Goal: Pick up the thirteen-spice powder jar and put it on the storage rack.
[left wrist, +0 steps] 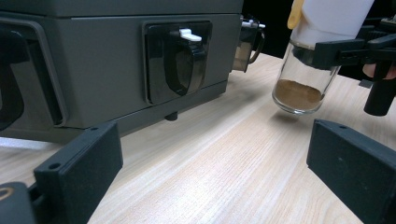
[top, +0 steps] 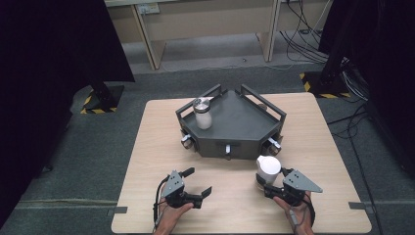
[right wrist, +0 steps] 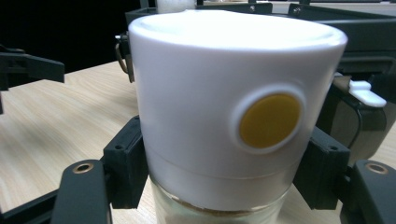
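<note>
A glass jar (top: 268,168) with a tall white cap stands at the front right of the table, just in front of the grey tray (top: 244,128). My right gripper (top: 264,186) is shut on its glass neck below the cap. The right gripper view shows the cap (right wrist: 219,93) with a yellow dot, a jaw on each side. In the left gripper view the jar (left wrist: 302,79) holds brown powder, leans, and looks barely off the wood. My left gripper (top: 198,181) stands open and empty at the front left. A second jar (top: 202,113) with a silver lid stands in the tray.
The grey tray has raised rails and latches with white tips (left wrist: 189,35) on its front faces. The wooden table (top: 147,161) ends close behind both hands. Cables and stand feet with yellow-black tape (top: 98,108) lie on the floor beyond.
</note>
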The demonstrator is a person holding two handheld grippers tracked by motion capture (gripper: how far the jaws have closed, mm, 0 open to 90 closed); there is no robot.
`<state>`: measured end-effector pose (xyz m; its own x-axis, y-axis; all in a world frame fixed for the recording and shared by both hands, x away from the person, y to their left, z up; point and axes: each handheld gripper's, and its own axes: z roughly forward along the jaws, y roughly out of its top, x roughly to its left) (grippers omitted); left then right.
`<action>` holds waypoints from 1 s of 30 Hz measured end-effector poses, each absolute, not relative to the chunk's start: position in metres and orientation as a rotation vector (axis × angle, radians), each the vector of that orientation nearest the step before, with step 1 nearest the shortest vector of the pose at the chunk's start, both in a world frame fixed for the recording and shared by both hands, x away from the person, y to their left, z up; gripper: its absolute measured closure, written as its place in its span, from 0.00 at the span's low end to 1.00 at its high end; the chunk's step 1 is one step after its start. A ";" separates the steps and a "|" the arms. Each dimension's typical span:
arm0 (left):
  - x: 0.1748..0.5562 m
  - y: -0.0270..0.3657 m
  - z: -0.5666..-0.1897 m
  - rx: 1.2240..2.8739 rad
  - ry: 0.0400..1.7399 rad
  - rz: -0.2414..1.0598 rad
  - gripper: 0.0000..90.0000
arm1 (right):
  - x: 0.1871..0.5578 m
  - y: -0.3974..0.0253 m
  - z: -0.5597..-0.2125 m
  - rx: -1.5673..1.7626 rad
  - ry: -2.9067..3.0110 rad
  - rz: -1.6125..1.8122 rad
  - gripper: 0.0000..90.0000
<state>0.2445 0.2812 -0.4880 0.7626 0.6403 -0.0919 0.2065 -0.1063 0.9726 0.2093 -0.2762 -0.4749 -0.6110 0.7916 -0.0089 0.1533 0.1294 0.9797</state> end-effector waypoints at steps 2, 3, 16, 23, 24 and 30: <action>0.245 0.281 -0.488 1.672 0.681 0.418 0.03 | 0.209 -0.276 -0.473 0.898 1.870 1.516 0.34; 0.245 0.281 -0.488 1.671 0.680 0.419 0.03 | 0.209 -0.275 -0.472 0.893 1.873 1.516 0.34; 0.245 0.281 -0.490 1.667 0.682 0.425 0.01 | 0.212 -0.273 -0.456 0.844 1.884 1.524 0.34; 0.246 0.282 -0.490 1.666 0.695 0.415 0.00 | 0.216 -0.269 -0.443 0.821 1.885 1.532 0.34; 0.246 0.282 -0.490 1.667 0.696 0.414 0.00 | 0.216 -0.268 -0.442 0.821 1.887 1.531 0.34; 0.246 0.282 -0.490 1.667 0.696 0.416 0.00 | 0.220 -0.263 -0.433 0.811 1.893 1.538 0.34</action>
